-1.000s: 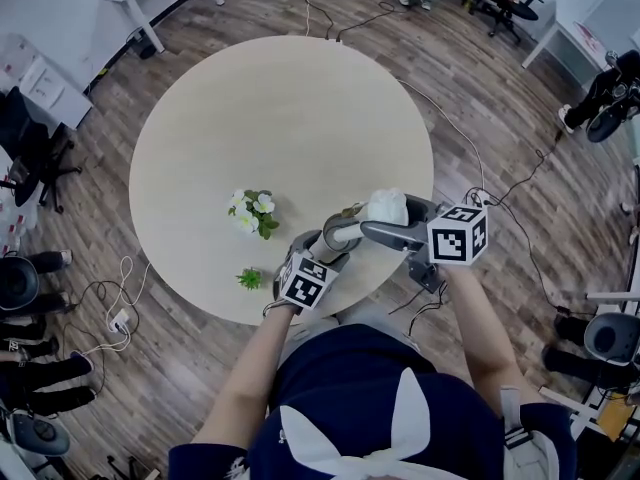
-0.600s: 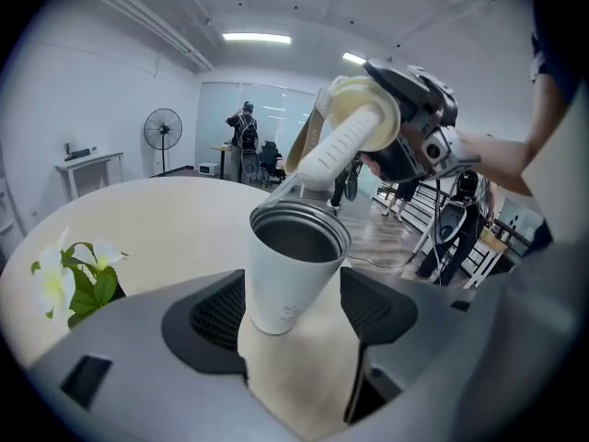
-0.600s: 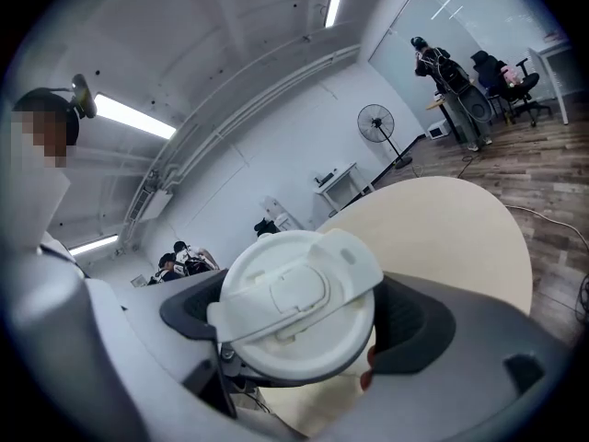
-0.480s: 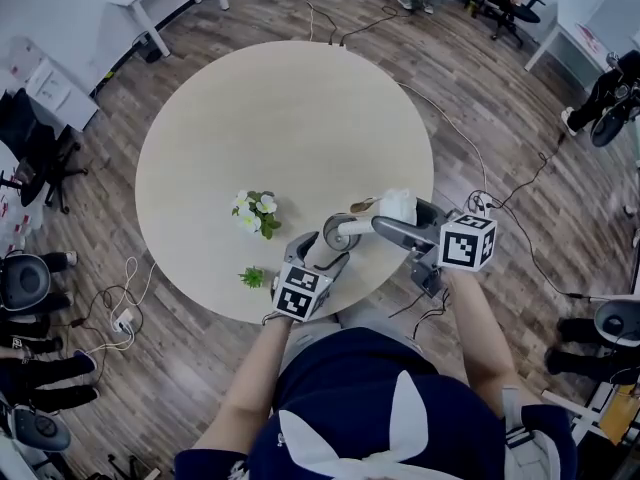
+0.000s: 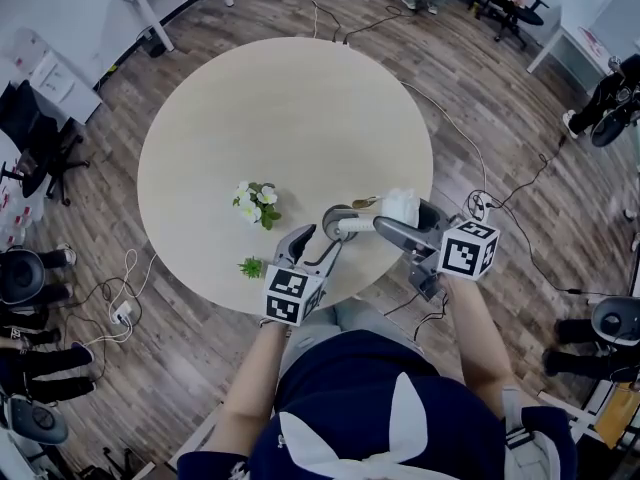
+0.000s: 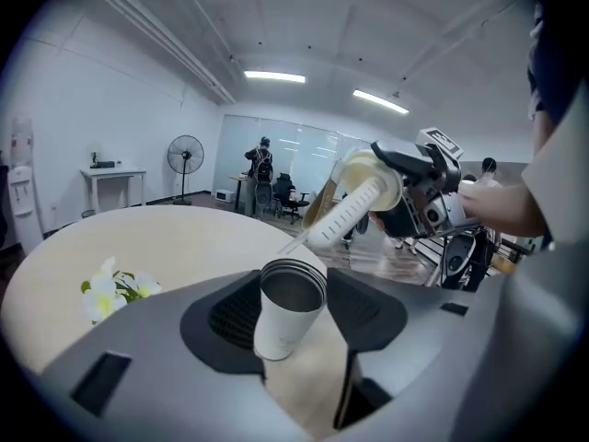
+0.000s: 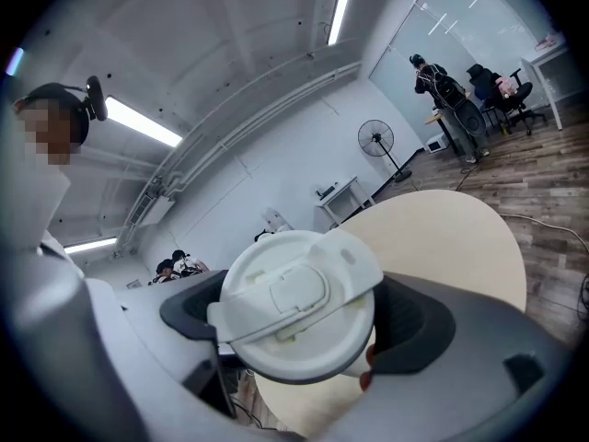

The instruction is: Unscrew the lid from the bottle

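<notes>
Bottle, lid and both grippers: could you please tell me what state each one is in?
Bottle: open, lid off, upright on the table between the left jaws.
Lid: off the bottle, clamped in the right gripper.
Left gripper: jaws closing around the bottle, not pressing on it yet.
Right gripper: shut on the lid.
Flowers: lying on the table.

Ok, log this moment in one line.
lid: off bottle | right gripper: shut on lid | left gripper: closing, bottle between jaws | bottle: open
</notes>
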A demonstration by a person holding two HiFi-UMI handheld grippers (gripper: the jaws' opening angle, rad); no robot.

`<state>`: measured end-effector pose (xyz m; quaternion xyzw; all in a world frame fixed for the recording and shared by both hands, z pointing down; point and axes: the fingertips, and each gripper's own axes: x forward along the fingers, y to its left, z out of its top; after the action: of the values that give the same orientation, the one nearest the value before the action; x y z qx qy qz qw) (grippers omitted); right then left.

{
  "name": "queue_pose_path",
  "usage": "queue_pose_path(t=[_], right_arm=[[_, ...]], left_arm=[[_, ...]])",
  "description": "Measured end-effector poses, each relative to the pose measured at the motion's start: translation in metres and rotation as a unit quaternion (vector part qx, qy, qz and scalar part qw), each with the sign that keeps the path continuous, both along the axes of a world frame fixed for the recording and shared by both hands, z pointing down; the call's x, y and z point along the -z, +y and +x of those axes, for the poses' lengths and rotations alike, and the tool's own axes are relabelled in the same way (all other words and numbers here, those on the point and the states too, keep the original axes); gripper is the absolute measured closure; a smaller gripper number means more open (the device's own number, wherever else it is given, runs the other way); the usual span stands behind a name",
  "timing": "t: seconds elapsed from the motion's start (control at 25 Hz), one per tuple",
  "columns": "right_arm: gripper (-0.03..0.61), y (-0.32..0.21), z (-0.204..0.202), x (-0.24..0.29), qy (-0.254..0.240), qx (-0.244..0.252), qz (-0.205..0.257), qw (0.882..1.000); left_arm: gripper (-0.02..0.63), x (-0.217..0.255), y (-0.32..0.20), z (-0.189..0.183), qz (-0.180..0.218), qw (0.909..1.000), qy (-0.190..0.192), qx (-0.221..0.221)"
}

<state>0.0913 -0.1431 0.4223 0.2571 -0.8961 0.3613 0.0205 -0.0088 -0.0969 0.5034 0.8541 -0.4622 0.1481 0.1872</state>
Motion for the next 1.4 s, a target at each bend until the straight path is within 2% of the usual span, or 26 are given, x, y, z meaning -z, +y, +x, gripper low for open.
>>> queue_pose_path(t=[0.12,0.32,0.6,1.4], right_arm=[[0.110,0.006,0.000,0.003,0.010,0.000,0.017,1.000],[0.110,0.015,0.000,0.004,0.010,0.006,0.026,1.000],[0.112,0.025,-0.002,0.013,0.006,0.008,0.055,0.998],[0.112,0.024,0.003,0.013,0.013,0.016,0.061,0.998]], left_arm=[[0.508,0.014,0.001,-0.006,0.019,0.9994,0.006,0.028],[0.577,0.023,0.008,-0.009,0.028,0.9985,0.018,0.042],[0.583,0.035,0.019,-0.004,0.039,0.9978,0.029,0.045],[0.592,0.032,0.017,0.005,0.041,0.9979,0.017,0.048]])
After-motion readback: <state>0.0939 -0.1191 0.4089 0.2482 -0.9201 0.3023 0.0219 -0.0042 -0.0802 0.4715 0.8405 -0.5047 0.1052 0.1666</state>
